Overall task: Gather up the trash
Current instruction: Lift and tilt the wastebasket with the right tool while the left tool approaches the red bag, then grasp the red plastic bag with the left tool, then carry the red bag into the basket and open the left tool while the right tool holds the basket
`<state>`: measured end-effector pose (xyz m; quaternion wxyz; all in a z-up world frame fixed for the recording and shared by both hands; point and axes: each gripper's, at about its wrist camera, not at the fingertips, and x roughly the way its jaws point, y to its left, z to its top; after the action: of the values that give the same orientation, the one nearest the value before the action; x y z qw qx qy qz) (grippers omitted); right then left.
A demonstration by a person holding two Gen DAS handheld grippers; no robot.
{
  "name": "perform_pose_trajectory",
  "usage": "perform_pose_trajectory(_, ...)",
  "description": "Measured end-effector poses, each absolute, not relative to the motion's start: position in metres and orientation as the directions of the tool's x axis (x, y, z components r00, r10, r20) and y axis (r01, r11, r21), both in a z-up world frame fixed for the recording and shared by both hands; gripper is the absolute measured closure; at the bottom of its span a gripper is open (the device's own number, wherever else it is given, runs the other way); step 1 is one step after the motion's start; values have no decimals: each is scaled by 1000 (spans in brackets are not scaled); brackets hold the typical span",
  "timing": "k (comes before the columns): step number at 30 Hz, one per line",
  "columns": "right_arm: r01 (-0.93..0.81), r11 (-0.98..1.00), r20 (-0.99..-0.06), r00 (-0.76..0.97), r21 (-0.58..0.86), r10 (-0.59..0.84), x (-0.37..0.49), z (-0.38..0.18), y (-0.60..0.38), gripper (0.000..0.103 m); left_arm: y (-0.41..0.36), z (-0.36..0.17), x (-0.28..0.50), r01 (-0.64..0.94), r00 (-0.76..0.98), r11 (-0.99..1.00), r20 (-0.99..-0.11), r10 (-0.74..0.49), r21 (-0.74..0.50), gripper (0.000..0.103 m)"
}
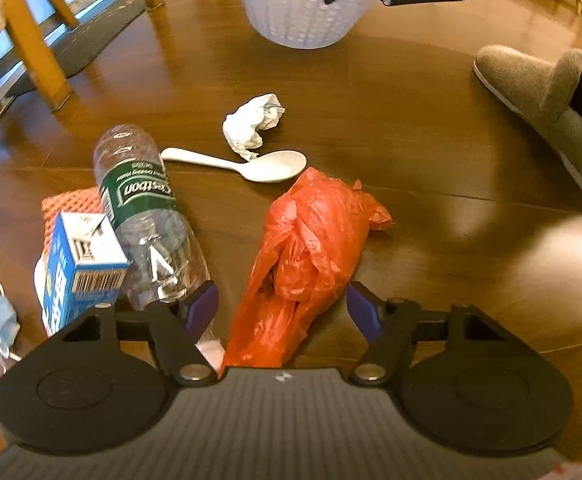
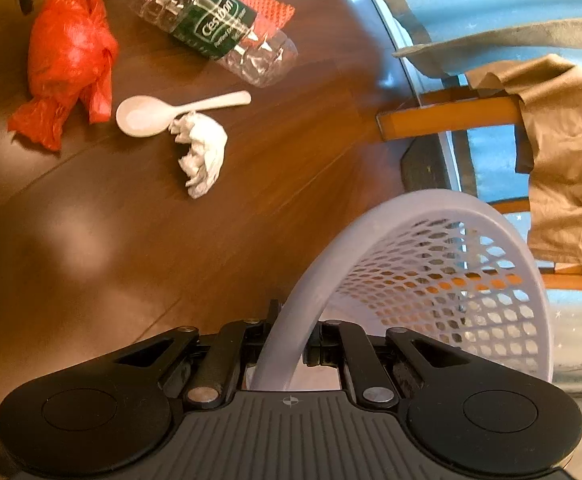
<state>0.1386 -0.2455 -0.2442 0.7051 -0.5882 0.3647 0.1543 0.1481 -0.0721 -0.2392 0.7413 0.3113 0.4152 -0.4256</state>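
right gripper (image 2: 291,344) clenched on near rim of perforated white plastic basket (image 2: 443,280), likely steadying it; left gripper (image 1: 281,304) released, straddling crumpled red plastic bag (image 1: 311,248) on wooden floor (image 1: 431,152), likely first pick.

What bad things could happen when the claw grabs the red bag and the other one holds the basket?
The left claw is open around the red bag, which is thin and crumpled, so it might pinch only a fold and slip, or tear.

The plastic bottle lies close beside one finger; a nudge could roll it into the blue carton.

The right claw grips only the basket rim, so the basket could tip or twist loose.
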Motion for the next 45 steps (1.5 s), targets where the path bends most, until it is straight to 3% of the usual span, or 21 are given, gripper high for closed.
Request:
perform_pose_trajectory(14, -687, 199, -715, 667, -699, -208, 135, -246, -237, 99, -82, -258, 153, 921, 267, 362, -910, -317, 144, 61)
perform_pose_trajectory(20, -695, 194, -722, 659, -692, -211, 136, -246, -234, 100, -82, -258, 149, 911, 272, 385, -913, -303, 144, 87)
perform_pose_trajectory(23, -697, 192, -723, 658, -690, -209, 136, -246, -234, 100, -83, -256, 146, 908, 269, 396, -916, -298, 138, 92)
perform_pose_trajectory(37, -704, 186, -728, 653, -685, -208, 134, -245, -232, 100, -71, -198, 162, 849, 258, 527, -899, -354, 36, 95)
perform_pose_trajectory(45, -710, 158, -725, 655, -687, -213, 133, -249, -226, 100, -74, -145, 182, 818, 337, 572, -856, -391, 60, 95)
